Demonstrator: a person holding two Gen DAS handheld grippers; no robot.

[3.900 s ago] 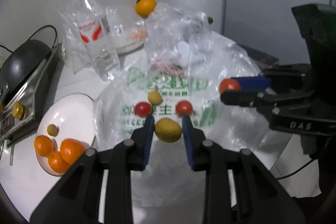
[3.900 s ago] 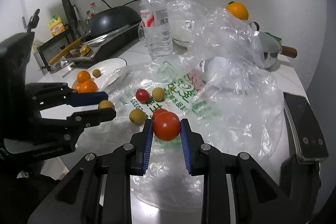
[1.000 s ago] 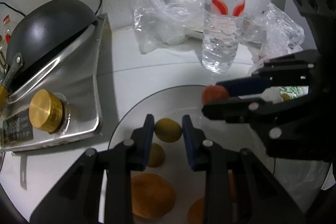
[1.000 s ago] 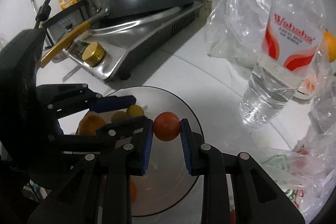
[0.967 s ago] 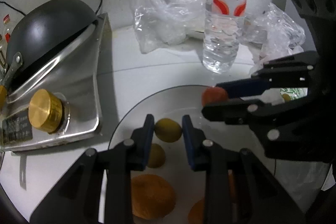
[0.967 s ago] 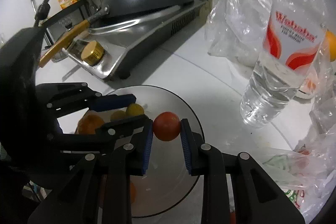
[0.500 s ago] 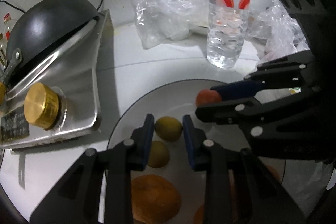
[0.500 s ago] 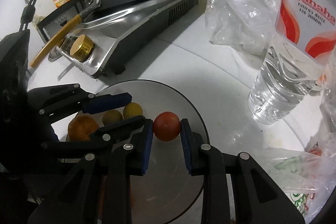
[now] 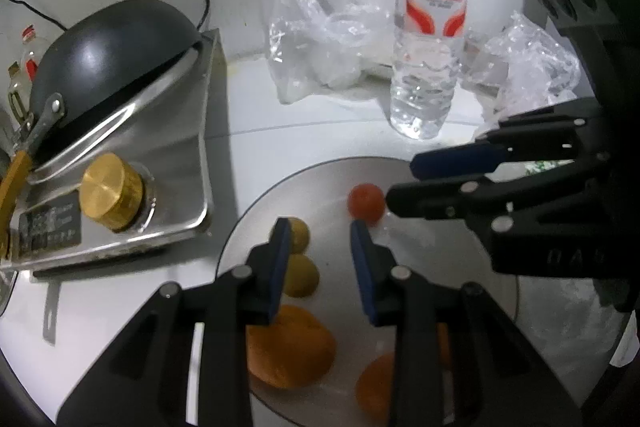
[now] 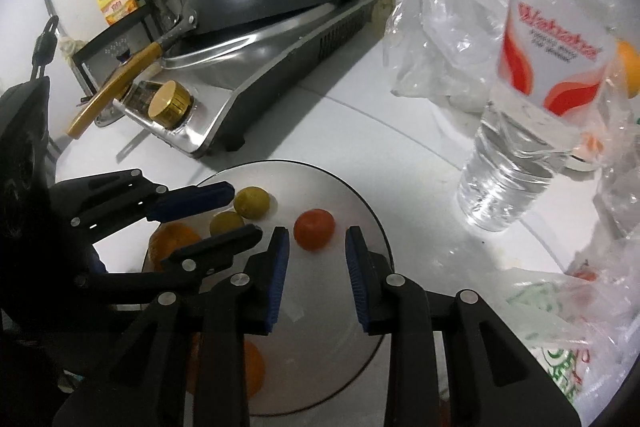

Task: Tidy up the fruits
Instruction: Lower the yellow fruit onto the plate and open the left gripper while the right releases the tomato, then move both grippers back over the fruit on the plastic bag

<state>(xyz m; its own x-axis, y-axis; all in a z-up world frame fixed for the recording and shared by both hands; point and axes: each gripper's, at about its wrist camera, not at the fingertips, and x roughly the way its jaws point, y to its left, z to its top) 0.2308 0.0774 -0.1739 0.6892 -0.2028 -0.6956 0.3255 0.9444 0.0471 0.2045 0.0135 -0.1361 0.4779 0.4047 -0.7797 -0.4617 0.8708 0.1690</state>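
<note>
Both fruits now lie released on the plate (image 10: 372, 223): one tomato (image 10: 314, 229), two yellow fruits (image 10: 252, 202); both jaws opening, empty, mid-plate space free.

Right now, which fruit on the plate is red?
The small round tomato just ahead of the right gripper, whose jaws are opening around nothing. The other fruits on the plate are yellow-green or orange.
</note>
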